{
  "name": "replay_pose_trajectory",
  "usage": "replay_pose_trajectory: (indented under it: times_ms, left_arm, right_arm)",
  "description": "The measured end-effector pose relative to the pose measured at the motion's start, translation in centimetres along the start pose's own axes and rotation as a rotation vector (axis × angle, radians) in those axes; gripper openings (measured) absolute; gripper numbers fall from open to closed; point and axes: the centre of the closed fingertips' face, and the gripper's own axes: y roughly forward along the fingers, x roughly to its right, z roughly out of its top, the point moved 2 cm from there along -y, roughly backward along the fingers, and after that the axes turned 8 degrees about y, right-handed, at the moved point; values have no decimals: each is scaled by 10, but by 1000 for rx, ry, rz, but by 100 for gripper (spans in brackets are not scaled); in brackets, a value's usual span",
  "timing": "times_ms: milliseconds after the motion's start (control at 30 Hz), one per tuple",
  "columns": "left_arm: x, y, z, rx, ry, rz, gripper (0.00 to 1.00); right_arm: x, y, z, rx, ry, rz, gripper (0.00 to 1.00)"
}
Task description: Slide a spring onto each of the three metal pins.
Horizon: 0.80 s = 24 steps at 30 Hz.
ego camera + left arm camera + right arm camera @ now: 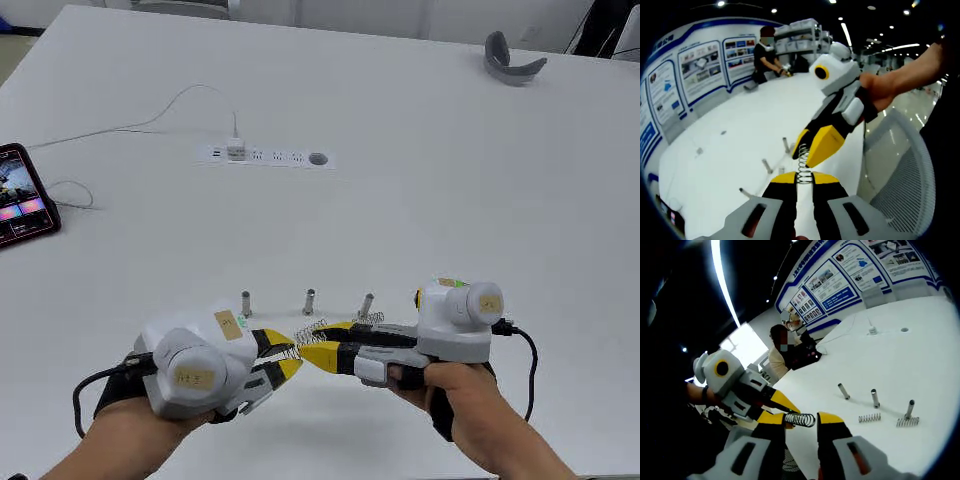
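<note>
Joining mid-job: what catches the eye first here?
The left gripper and right gripper meet tip to tip low in the head view, a spring between their yellow jaws. Beyond stand three metal pins in a row, two loose springs lying on the table beside them.

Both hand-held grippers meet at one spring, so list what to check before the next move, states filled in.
1. Spring clamped in the left hand-held gripper: ok.
2. Right hand-held gripper gripping that spring: cannot tell; its jaws stand around it.
3. Three pins standing, none wearing a spring: ok.
4. Two spare springs lying on the table by the pins: ok.
5. Power strip well behind the pins: ok.
</note>
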Motion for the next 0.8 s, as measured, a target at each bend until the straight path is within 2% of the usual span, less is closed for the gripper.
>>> replay_pose_trajectory:
  times_ms: [433,700,800]
  left_arm:
    - [2,0,0,1,13,-26,10]
    - [1,0,0,9,16,-43,10]
    - [1,1,1,17,9,-57,10]
  right_arm:
    - [-5,-4,4,11,10,28,15]
    - [-12,-5,8,-8,2,58,13]
    - [-14,-4,9,-31,-17,61,12]
